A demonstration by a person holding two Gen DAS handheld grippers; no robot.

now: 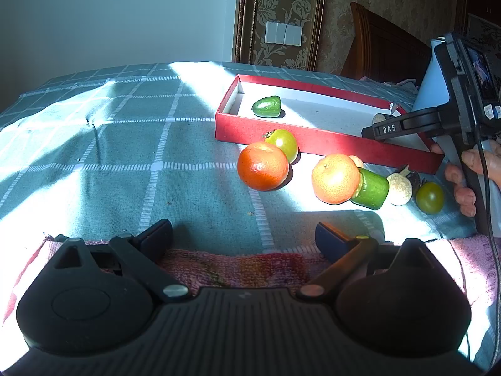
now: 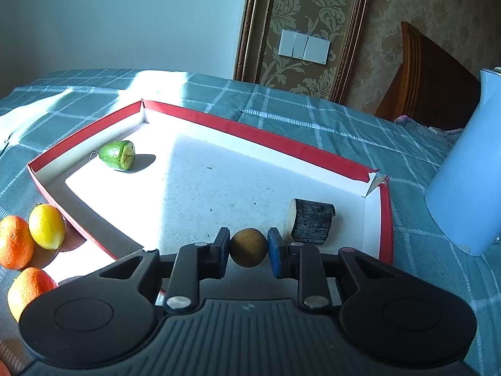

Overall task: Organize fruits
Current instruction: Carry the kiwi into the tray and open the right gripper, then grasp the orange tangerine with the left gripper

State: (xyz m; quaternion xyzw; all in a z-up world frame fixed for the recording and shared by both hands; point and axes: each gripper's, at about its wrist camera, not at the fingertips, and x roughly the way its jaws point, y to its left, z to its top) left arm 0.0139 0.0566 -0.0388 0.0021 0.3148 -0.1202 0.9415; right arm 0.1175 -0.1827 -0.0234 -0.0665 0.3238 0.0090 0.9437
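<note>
My right gripper [image 2: 247,246] is shut on a small brown round fruit [image 2: 249,252] and holds it over the near right part of the red box [image 2: 260,134] with its white floor. Inside the box lie a green fruit half [image 2: 118,154] at the far left and a dark cut piece [image 2: 313,221] beside the held fruit. My left gripper [image 1: 244,235] is open with nothing between its fingers, low over the cloth, short of two oranges [image 1: 262,166] [image 1: 335,178]. The right gripper [image 1: 369,131] also shows over the box's right end in the left wrist view.
In front of the box lie a green tomato [image 1: 283,144], a green cut piece [image 1: 371,189], a beige ball [image 1: 399,189] and another green tomato [image 1: 431,197]. A white upright object [image 2: 463,194] stands right of the box. A pink towel [image 1: 244,266] lies under the left gripper.
</note>
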